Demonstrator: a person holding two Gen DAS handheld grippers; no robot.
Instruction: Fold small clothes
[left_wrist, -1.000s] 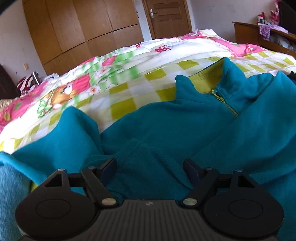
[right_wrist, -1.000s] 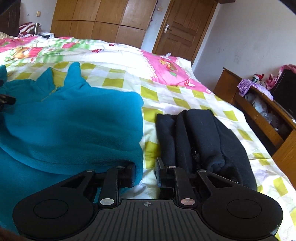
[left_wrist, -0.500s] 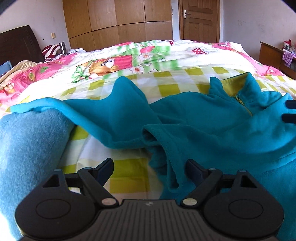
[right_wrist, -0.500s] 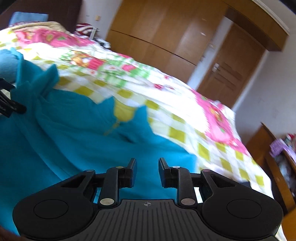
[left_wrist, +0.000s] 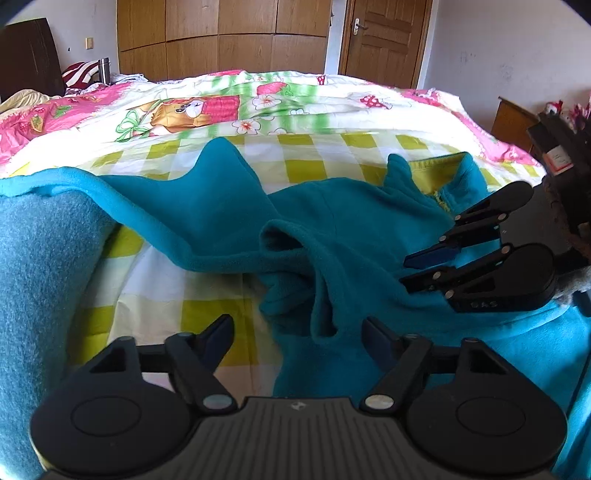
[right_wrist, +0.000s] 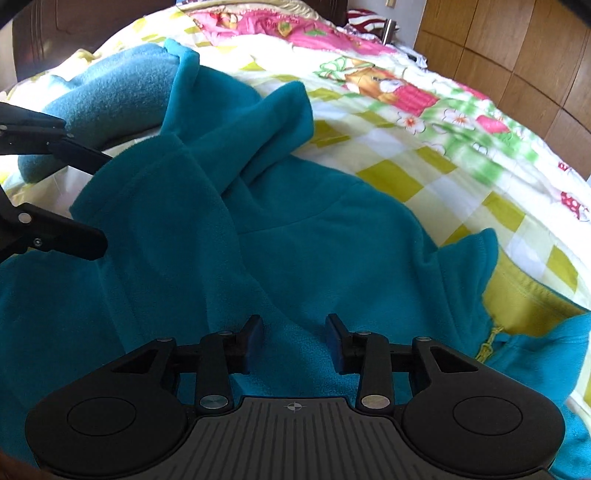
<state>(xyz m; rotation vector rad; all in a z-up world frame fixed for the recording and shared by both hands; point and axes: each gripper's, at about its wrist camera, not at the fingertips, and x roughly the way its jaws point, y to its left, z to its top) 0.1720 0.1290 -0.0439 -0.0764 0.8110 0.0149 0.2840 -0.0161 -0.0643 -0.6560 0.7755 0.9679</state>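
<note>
A teal fleece jacket (left_wrist: 351, 229) with a yellow-green collar lining (right_wrist: 524, 299) and a zip lies rumpled on the bed. My left gripper (left_wrist: 297, 332) hovers low over its bunched left sleeve (left_wrist: 306, 295). Its jaws are closing, with a fold of fleece between the fingertips and the pads clear of it. My right gripper (right_wrist: 294, 339) is over the jacket's chest, near the collar, with its jaws opening and only flat fleece beneath them. In the left wrist view, the right gripper (left_wrist: 404, 274) comes in from the right. The left gripper (right_wrist: 88, 199) enters the right wrist view at the left edge.
A lighter blue fleece bundle (left_wrist: 40, 280) lies left of the jacket, touching its sleeve. The bedspread (left_wrist: 207, 306) is checked yellow and white, with pink cartoon print further back. Wooden wardrobes (left_wrist: 221, 40), a door (left_wrist: 384, 37) and a side cabinet (left_wrist: 513, 122) stand beyond the bed.
The right gripper has swung left across the jacket, away from a black garment, and its jaws stand wider. The left gripper shifted left off the sleeve, then held still while its jaws narrowed.
</note>
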